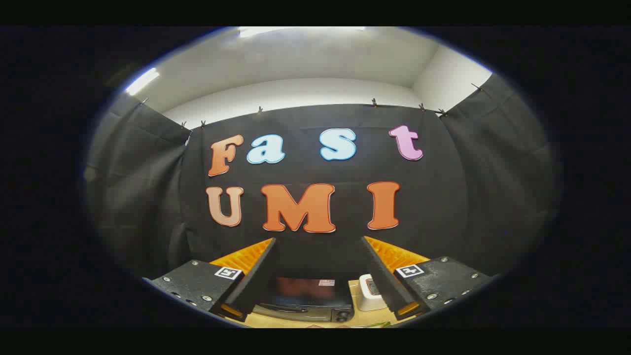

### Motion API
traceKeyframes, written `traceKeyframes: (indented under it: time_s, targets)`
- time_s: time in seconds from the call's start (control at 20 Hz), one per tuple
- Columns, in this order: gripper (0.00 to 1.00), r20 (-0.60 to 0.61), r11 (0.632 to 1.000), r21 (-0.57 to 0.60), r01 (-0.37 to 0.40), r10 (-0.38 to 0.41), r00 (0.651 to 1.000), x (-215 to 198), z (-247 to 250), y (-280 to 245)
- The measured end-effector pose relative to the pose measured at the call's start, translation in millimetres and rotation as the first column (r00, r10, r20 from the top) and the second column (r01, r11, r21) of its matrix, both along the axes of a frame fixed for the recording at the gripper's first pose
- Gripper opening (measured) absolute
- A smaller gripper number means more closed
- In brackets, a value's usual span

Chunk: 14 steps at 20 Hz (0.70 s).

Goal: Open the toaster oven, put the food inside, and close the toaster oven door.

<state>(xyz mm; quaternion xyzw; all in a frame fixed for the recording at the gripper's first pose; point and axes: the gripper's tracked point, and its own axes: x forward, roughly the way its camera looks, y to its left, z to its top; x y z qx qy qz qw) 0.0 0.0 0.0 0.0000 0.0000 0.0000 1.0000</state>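
Toaster oven [308,298] sits on the counter [296,323], seen between the fingers and well beyond them, door apparently closed. Small white device [370,292] just beside its right side. Gripper [318,276] held high, fingers spread wide, holding nothing. Step looks like the approach: bring the fingers down level with the door's top edge, centre first, avoid the white device.

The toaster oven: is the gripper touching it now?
Apart. In the gripper view the gripper is open and held high, with the toaster oven far below between its fingers, on the table.
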Motion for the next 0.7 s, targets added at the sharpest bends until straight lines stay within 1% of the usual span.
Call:
traceKeyframes:
  time_s: [0.35,0.7]
  targets:
    - [0.97,-0.035,1.0,0.019,-0.014,0.014,0.999,2.8,-10.3,6.1]
    - [0.98,-0.044,0.999,0.033,-0.041,0.043,0.998,14.6,-14.2,20.9]
